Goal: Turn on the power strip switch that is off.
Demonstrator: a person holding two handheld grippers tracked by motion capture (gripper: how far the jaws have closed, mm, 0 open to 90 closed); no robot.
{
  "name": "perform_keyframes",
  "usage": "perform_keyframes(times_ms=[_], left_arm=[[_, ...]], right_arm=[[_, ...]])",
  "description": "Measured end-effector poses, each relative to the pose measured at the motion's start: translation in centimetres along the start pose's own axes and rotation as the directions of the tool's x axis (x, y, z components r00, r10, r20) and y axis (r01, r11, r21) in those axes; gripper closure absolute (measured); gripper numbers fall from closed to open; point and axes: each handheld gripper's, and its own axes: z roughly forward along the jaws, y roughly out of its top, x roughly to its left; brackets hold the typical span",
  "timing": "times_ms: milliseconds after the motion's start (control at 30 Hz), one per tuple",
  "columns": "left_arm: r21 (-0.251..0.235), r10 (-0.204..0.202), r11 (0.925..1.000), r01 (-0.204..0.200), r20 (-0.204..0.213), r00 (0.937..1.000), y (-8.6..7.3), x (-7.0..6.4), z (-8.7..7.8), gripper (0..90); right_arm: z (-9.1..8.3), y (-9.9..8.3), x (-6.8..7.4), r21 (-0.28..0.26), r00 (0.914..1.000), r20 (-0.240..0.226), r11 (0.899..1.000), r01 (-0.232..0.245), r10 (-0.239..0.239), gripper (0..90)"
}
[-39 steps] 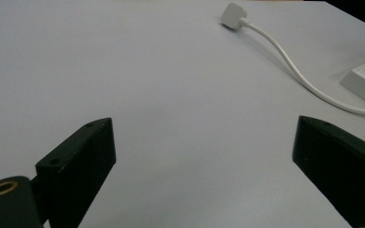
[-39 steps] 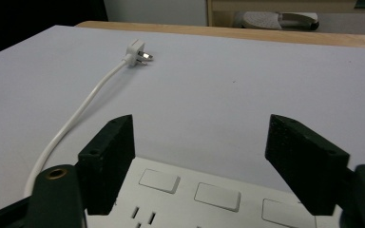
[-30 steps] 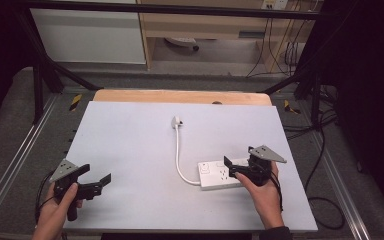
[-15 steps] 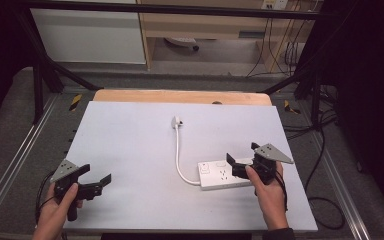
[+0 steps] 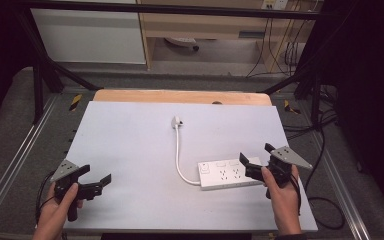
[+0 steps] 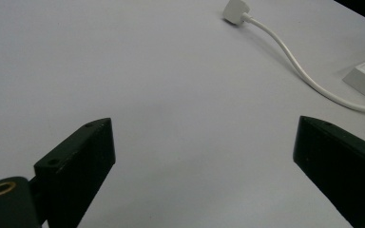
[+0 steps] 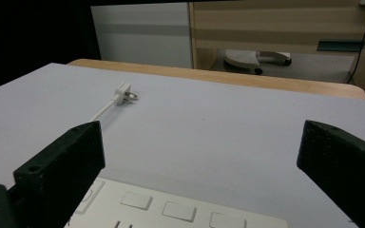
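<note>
Since the earlier frames the right gripper [image 5: 254,167] has drawn back slightly toward the worktop's right edge, while the left gripper [image 5: 96,181] has stayed where it was near the front left corner. The power strip [image 5: 227,175] has not shifted.

The power strip lies flat on the white worktop [image 5: 130,140], right of centre and toward the front. Its cable [image 5: 178,155] curves away to the plug [image 5: 177,121], which rests near the middle of the worktop. The right gripper's fingers [image 7: 64,166] are spread wide with nothing between them, poised just above the strip's right end. The left gripper's fingers [image 6: 78,161] are likewise spread and empty, well apart from the strip.

Handling judgement: the strip is a rigid plastic body, light, with smooth faces that may slip under a shallow pinch. Take hold across its long edges, at the right end, fingers seated fully down the sides. The cable is flexible and will trail; expect mild drag from it and the plug when the strip is lifted or turned.
</note>
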Motion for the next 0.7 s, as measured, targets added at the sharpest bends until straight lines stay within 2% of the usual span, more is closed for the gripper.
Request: perform_keyframes(times_ms=[400,700], left_arm=[[-0.006,0.011,0.9999,-0.011,-0.002,0.9999,0.1,0.0,-0.1,6.9],[-0.007,0.010,0.9999,-0.010,-0.011,0.9999,0.1,0.0,-0.1,6.9]], right_arm=[[-2.9,-1.4,-2.8,-0.016,0.9984,0.036,0.999,-0.043,0.044,4.6],[-4.7,-3.8,-5.0,0.020,0.9947,0.068,0.997,-0.079,0.077,5.3]])
